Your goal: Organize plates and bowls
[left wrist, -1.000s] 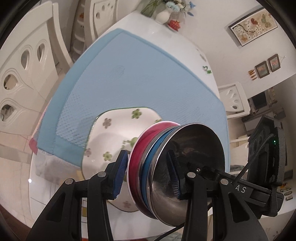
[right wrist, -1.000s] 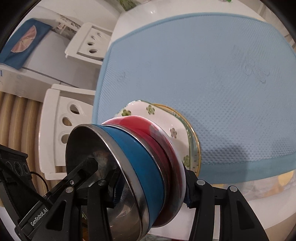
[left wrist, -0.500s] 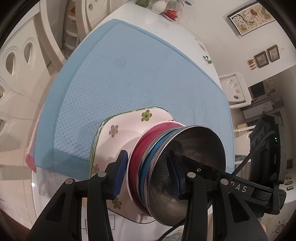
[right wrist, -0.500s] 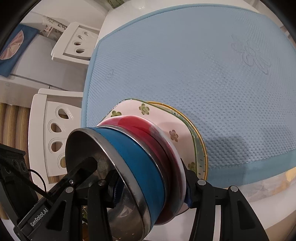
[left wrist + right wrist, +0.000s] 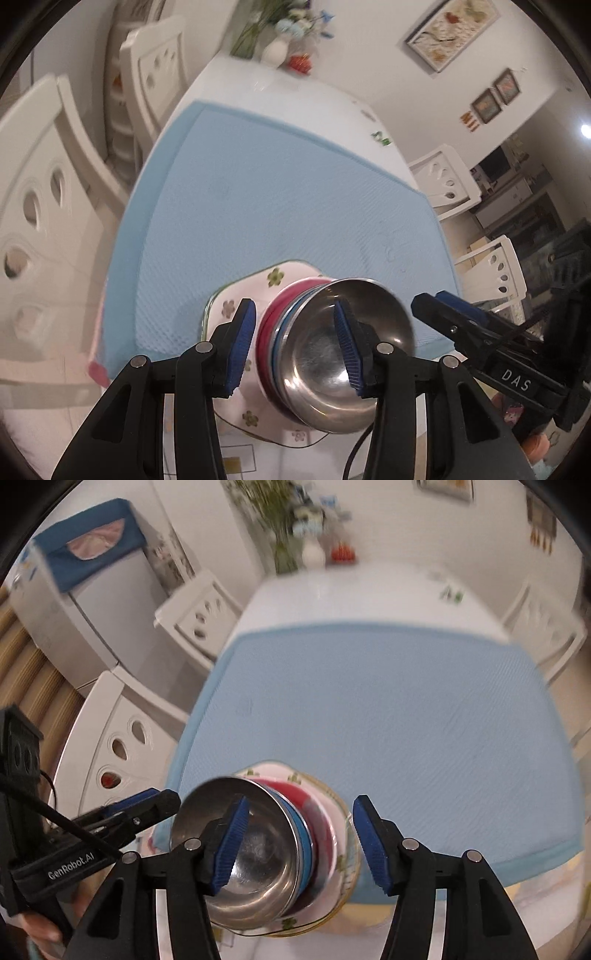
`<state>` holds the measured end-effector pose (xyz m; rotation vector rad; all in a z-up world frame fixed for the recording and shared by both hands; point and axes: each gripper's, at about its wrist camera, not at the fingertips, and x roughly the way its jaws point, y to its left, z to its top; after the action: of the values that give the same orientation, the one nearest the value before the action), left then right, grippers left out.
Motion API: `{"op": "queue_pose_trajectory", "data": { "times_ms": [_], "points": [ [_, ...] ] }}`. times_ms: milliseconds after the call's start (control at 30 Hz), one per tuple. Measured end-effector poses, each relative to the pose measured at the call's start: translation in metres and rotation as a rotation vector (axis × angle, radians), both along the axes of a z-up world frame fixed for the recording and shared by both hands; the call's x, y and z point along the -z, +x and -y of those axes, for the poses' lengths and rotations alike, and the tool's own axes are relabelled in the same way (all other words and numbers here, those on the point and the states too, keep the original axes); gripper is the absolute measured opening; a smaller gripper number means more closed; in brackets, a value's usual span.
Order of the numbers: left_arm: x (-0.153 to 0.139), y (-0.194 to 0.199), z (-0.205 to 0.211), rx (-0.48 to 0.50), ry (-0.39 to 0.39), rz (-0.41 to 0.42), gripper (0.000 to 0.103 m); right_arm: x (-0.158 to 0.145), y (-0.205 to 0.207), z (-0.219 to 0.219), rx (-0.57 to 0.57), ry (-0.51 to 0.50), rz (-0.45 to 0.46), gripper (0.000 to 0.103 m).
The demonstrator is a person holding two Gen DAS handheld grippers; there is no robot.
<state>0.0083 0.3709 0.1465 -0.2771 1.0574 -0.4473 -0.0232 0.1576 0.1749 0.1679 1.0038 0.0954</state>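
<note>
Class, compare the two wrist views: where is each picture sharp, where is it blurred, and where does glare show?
Left wrist view: steel bowl sharp with bright glints, chairs at the left edge smeared. Right wrist view: flower vase and far table end blurred, blue mat soft. Both views bend straight edges, fisheye style.

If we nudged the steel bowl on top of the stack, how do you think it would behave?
The steel bowl looks polished, so probably slippery. It seems thin-walled, likely light. Nested on the blue bowl and red bowl over floral plates, it might slide or rock.
</note>
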Motion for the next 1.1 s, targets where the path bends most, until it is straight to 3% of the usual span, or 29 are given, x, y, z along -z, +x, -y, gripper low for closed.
{"op": "queue_pose_trajectory", "data": {
  "times_ms": [167,233,300,433,567,667,767,900,1100],
  "points": [
    [-0.031,-0.017,0.007,0.029,0.044,0.131,0.042,-0.022,-0.029,-0.008,0.055,-0.077,0.113,0.058],
    [-0.04,-0.024,0.011,0.02,0.09,0.191,0.05,-0.027,-0.04,-0.01,0.09,-0.099,0.137,0.061],
    [-0.044,-0.029,0.011,-0.013,0.124,0.235,0.051,-0.03,-0.048,-0.011,0.111,-0.105,0.152,0.065],
    [-0.045,-0.031,0.008,-0.041,0.118,0.235,0.051,-0.038,-0.067,-0.011,0.142,-0.152,0.21,0.078],
    [-0.047,-0.035,0.008,-0.078,0.106,0.225,0.051,-0.041,-0.074,-0.007,0.131,-0.171,0.228,0.083],
    [-0.052,-0.042,0.013,-0.101,0.121,0.239,0.051,-0.037,-0.067,-0.003,0.13,-0.153,0.186,0.083],
    [-0.057,-0.052,0.018,-0.114,0.175,0.264,0.063,-0.029,-0.058,0.0,0.101,-0.131,0.092,0.083],
    [-0.059,-0.064,0.024,-0.12,0.217,0.291,0.064,-0.019,-0.058,0.003,0.09,-0.12,0.029,0.083],
    [-0.054,-0.067,0.023,-0.136,0.254,0.256,0.067,-0.013,-0.062,0.003,0.084,-0.136,-0.016,0.083]
  ]
}}
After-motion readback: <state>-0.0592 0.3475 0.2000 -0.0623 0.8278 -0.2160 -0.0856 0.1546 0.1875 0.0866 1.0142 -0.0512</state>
